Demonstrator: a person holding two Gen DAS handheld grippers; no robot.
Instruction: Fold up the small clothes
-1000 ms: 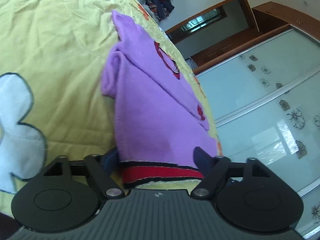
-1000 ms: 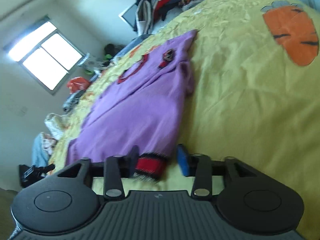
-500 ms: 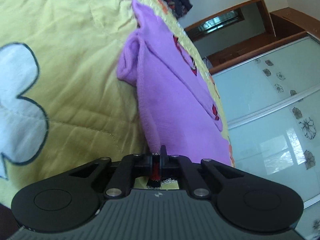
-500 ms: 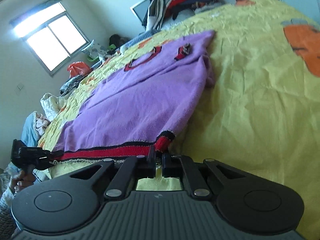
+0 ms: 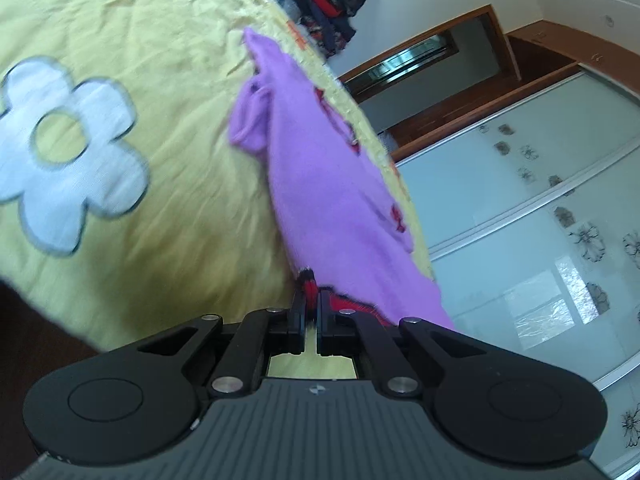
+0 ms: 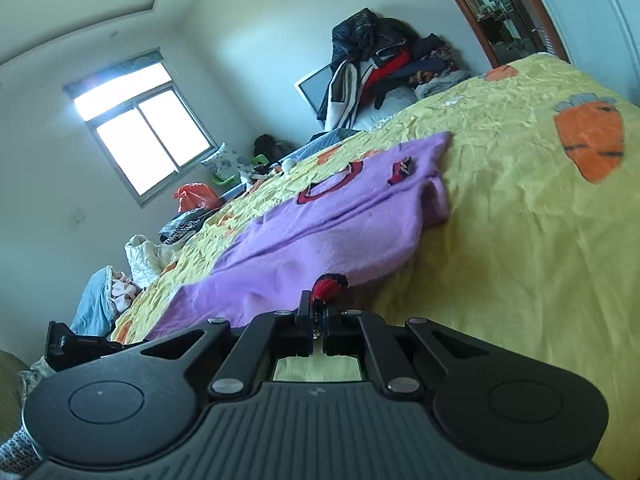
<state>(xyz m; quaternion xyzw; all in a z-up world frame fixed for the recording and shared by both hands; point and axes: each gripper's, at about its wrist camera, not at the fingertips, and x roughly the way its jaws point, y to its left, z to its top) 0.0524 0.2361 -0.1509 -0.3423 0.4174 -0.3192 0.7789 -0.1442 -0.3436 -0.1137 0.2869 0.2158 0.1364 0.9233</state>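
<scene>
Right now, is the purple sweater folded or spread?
Partly folded: the purple sweater has its sleeve tucked over the body, the rest spread on the bedspread.

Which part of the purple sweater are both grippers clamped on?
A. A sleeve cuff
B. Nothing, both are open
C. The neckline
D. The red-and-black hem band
D: the left gripper and the right gripper each pinch the red-and-black hem band of the purple sweater, at opposite corners.
</scene>
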